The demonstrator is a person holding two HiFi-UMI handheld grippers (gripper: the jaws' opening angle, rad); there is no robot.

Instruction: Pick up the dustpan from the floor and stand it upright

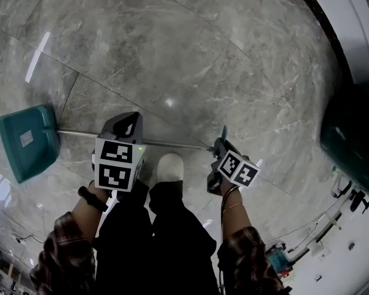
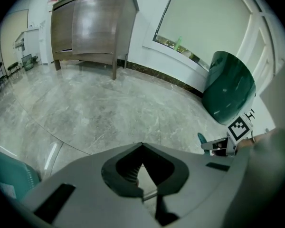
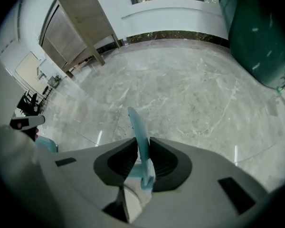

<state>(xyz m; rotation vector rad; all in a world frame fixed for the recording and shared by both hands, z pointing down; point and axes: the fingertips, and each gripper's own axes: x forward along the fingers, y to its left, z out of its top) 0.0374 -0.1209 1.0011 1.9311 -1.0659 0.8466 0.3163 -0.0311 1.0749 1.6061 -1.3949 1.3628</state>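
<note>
The teal dustpan (image 1: pixel 27 141) lies on the grey marble floor at the left, and its thin metal handle rod (image 1: pixel 172 144) runs right to a teal grip end (image 3: pixel 138 127). My left gripper (image 1: pixel 128 128) sits over the rod near the pan, and in the left gripper view (image 2: pixel 142 148) its jaws are shut with the rod (image 2: pixel 149 195) crossing between them. My right gripper (image 1: pixel 223 141) is shut on the teal grip end, whose blade stands up between the dark pads (image 3: pixel 166 163). A corner of the pan (image 2: pixel 9 179) shows at the lower left of the left gripper view.
A large dark green rounded bin (image 1: pixel 350 137) stands at the right near the white wall. A wooden cabinet on legs (image 2: pixel 92 27) stands at the far wall. The person's white shoe (image 1: pixel 170 166) is just behind the rod. Cables (image 1: pixel 350 195) lie at the lower right.
</note>
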